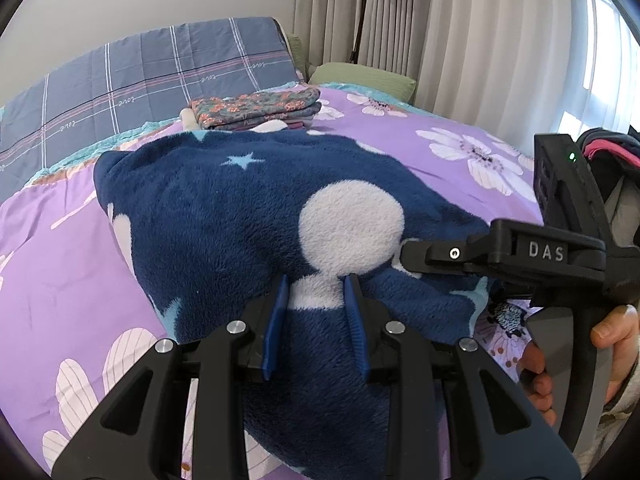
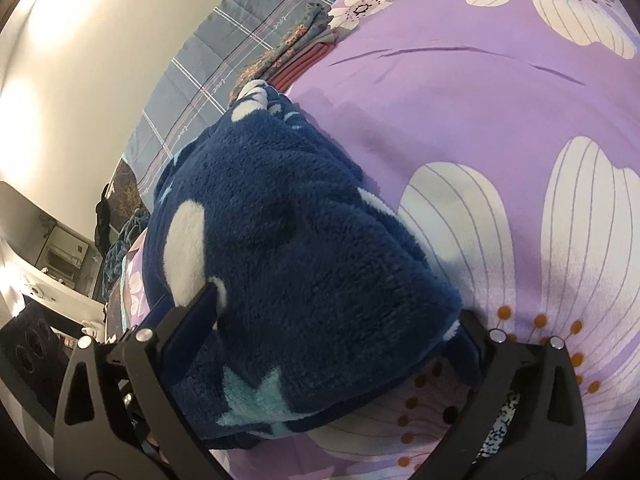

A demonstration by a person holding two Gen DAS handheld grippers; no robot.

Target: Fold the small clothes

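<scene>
A navy fleece garment (image 1: pixel 224 216) with white dots and pale blue stars lies bunched on the purple floral bedspread (image 1: pixel 60 264). My left gripper (image 1: pixel 318 284) is at its near edge, and a ridge of fleece fills the gap between the two blue pads (image 1: pixel 278 320). From the right, my right gripper (image 1: pixel 416 256) reaches in at the garment's right edge, one finger lying on top of the fleece. In the right wrist view the garment (image 2: pixel 304 240) is a thick fold filling the wide span of the right gripper (image 2: pixel 336 304).
A stack of folded clothes (image 1: pixel 256 110) sits further up the bed, before a grey-blue checked quilt (image 1: pixel 140 76) and a green pillow (image 1: pixel 360 76). Curtains (image 1: pixel 480 40) hang at the back right. A hand (image 1: pixel 616 332) holds the right gripper's handle.
</scene>
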